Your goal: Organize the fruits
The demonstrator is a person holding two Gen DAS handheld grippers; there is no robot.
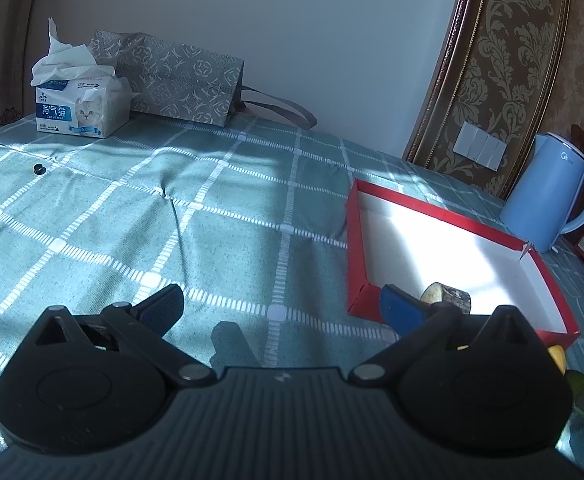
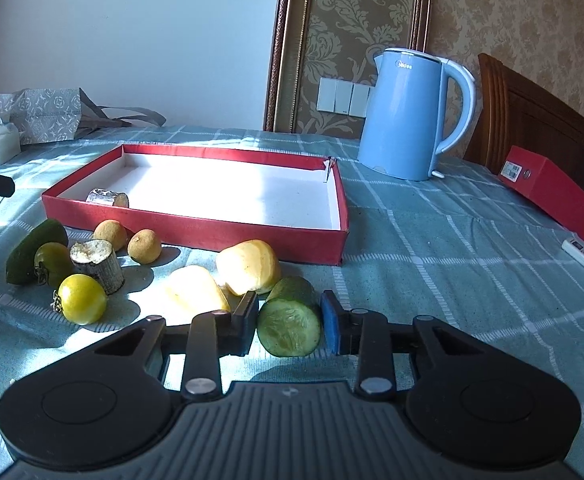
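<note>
The red tray lies on the checked surface and holds one thing only: a short cut log piece in its near left corner, lying on its side. The rest of its white floor is bare. The fruits sit outside it, just in front of its near wall: a green piece, a green tomato, a yellow tomato, two small brown fruits, an upright log piece and two peeled yellow pieces.

The right tongs are clenched on a cucumber piece, cut face toward the camera, pads against its sides.

The right view alone shows the fruits and a red box near the kettle. The left view alone shows the left tongs spread wide with nothing between them, a tissue pack beside a paper bag, and a small black thing on the cloth.
</note>
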